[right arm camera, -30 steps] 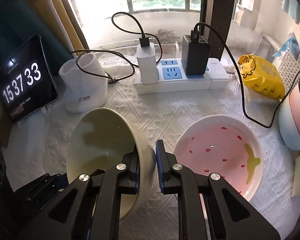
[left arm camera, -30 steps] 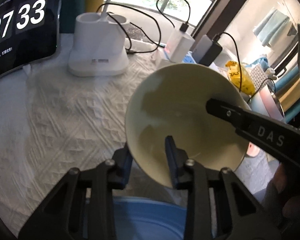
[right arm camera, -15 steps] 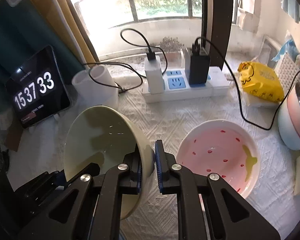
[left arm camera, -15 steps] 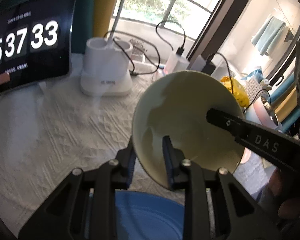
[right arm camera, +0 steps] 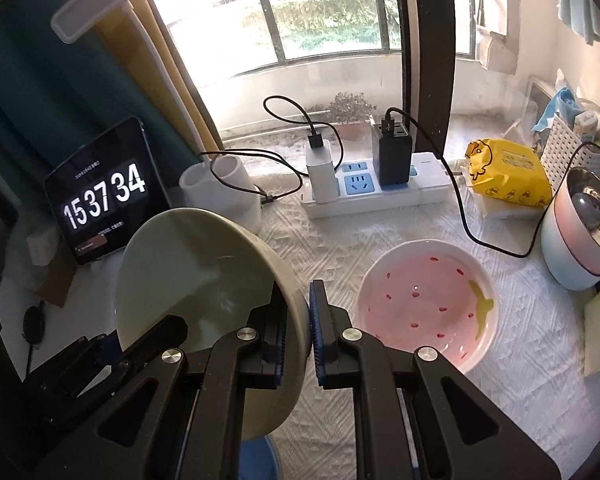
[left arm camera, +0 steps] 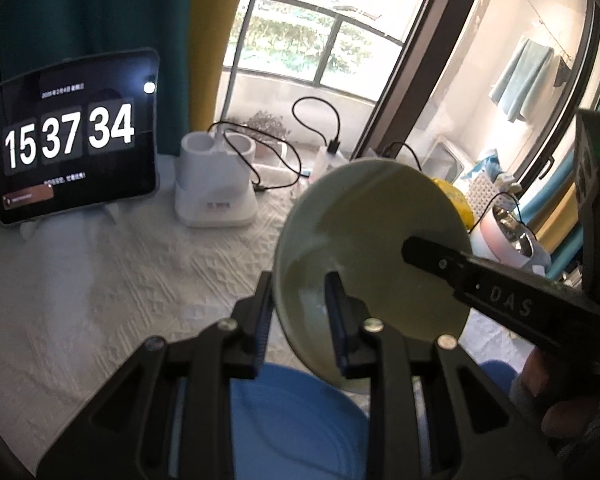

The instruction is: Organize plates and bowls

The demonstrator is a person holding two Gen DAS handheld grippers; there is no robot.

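At 6 o'clock in the left wrist view, nearest the camera, a blue plate (left arm camera: 300,420) lies on the counter (left arm camera: 100,280) beneath the left hand-held gripper (left arm camera: 300,320), whose jaws are clamped on the near rim of a pale green bowl (left arm camera: 380,248), one finger inside and one outside. The bowl is tilted steeply with its mouth toward this camera, and it appears to be lifted clear of the counter. From 3 o'clock the right hand-held gripper (right arm camera: 298,332) is also closed on the bowl, pinching the opposite wall, as the right wrist view shows. At 3 o'clock in that view, just beside the green bowl, a pink bowl with red seed marks (right arm camera: 428,304) sits upright on the white textured cloth. Farther back, at 10 o'clock, stand a tablet clock (right arm camera: 100,204) and a white charging dock (right arm camera: 224,192), and at 12 o'clock a power strip (right arm camera: 376,192) with trailing black cables. The step in hand looks like carrying the green bowl to nest it in the pink one. To do it well, both grips should hold firm while the bowl is levelled, then one gripper should release so the other can lower it centred, keeping the path low enough to stay under the cables yet clear of the pink rim.
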